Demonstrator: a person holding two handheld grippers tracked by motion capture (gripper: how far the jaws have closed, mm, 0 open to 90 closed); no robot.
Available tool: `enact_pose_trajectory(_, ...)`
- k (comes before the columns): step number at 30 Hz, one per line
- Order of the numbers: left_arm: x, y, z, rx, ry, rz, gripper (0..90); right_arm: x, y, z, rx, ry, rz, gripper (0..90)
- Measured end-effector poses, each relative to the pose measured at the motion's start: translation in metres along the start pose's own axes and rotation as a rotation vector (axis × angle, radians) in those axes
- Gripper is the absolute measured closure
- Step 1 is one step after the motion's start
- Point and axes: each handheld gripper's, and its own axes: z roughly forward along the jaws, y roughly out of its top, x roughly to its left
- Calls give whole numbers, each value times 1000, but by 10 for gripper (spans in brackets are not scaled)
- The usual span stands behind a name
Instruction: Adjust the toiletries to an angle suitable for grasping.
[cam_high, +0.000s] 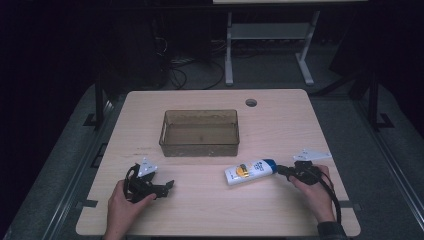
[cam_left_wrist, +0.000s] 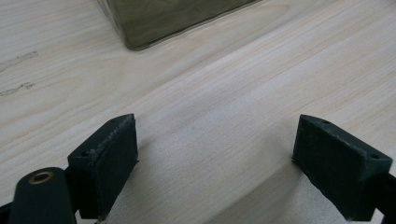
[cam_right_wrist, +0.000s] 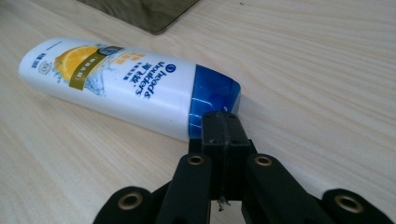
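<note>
While the bin sits empty, right tongs pinched together touch the bottle; left tongs gape.

The left gripper hangs low over the pale wooden table, jaws spread wide with bare wood between them, the brownish bin's corner beyond, far-left.

A white shampoo bottle with a blue cap and an orange-and-gold label lies flat on its side, right of centre in the lower half of the high view, cap end pointing right and slightly up.
</note>
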Motion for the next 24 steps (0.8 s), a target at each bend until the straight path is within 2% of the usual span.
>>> enact_pose_trajectory(17,0,0,0,0,0,0,127,-11,14,10,-30,-11,22,900)
enact_pose_trajectory(21,0,0,0,0,0,0,127,-9,13,7,-31,-15,22,900)
enact_pose_trajectory(24,0,0,0,0,0,0,127,-1,13,0,-53,6,23,900)
